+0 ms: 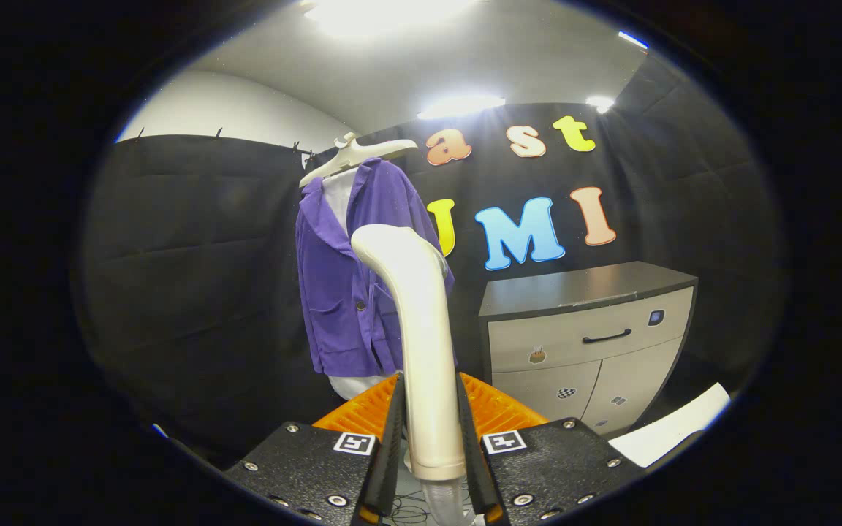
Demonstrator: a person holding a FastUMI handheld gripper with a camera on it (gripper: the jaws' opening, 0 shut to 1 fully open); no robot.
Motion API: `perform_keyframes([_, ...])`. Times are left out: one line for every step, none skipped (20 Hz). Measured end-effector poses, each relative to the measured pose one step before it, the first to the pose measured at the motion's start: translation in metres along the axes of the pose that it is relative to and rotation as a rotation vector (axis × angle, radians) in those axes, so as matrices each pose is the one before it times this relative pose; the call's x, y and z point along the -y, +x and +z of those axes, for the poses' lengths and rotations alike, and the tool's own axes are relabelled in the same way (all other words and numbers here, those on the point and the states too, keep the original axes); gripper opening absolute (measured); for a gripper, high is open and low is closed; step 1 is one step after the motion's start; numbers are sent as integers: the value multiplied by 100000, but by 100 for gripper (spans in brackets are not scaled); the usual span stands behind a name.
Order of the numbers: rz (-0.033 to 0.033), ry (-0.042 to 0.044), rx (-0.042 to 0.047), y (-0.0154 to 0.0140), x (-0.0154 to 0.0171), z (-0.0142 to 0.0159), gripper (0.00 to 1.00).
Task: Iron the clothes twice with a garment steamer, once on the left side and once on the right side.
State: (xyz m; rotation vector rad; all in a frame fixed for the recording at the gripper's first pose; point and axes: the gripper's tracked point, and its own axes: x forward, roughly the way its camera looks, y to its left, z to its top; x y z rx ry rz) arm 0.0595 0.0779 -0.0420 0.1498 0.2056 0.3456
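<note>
Gripper (pixel 428 424): jaws pinching the handle of the garment steamer (pixel 421 343) from both sides. Steamer: pale, upright between the fingers, its curved head rising beyond them, in front of the jacket.

Purple jacket (pixel 351 292): buttoned, hung on a pale hanger (pixel 355 155) over a white garment (pixel 339 193), far side, against the booth wall, directly behind the steamer head.

Cabinet (pixel 589 336): dark top, pale drawer with dark handle, two doors below; right of the jacket, against the far wall.

White sheet (pixel 677 427): low, near right, beside the cabinet.
</note>
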Motion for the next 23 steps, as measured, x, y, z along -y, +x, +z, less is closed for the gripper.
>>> perform_keyframes([-884, -110, 468, -324, 348, 122, 39])
perform_keyframes([-632, -266, 148, -283, 294, 30, 39])
perform_keyframes([-635, 351, -39, -266, 260, 10, 39])
perform_keyframes([-556, 542, -139, -103, 171, -15, 39])
perform_keyframes([-575, 328, 60, -180, 191, 56, 39])
perform_keyframes([-574, 182, 312, -93, 203, 107, 39])
perform_keyframes([-468, 212, -113, -185, 90, 30, 39])
perform_keyframes([-183, 288, 275, -138, 76, -29, 39])
perform_keyframes([-184, 251, -27, -141, 49, 28, 39])
perform_keyframes([120, 907, 999, -361, 19, 163, 39])
perform_keyframes([176, -32, 381, -132, 18, 220, 39])
perform_keyframes([-479, -82, -20, -87, 221, -169, 39])
perform_keyframes([-582, -201, -349, -103, 232, -66, 39])
perform_keyframes([-564, 227, -135, -69, 233, -41, 39])
perform_keyframes([-338, 256, -344, -49, 192, -173, 39])
perform_keyframes([-405, 25, -281, -74, 90, -40, 39])
perform_keyframes([-428, -131, -250, -74, 145, -21, 39])
perform_keyframes([-257, -144, -271, -6, 144, -63, 39])
perform_keyframes([-74, -81, 48, -71, 86, 95, 39])
perform_keyframes([-22, -168, 122, -55, 40, 87, 39])
perform_keyframes([-33, -284, 126, -28, 57, 162, 39])
perform_keyframes([-78, -114, 295, 40, 140, 65, 39])
perform_keyframes([-68, 34, 13, -2, 127, 52, 39])
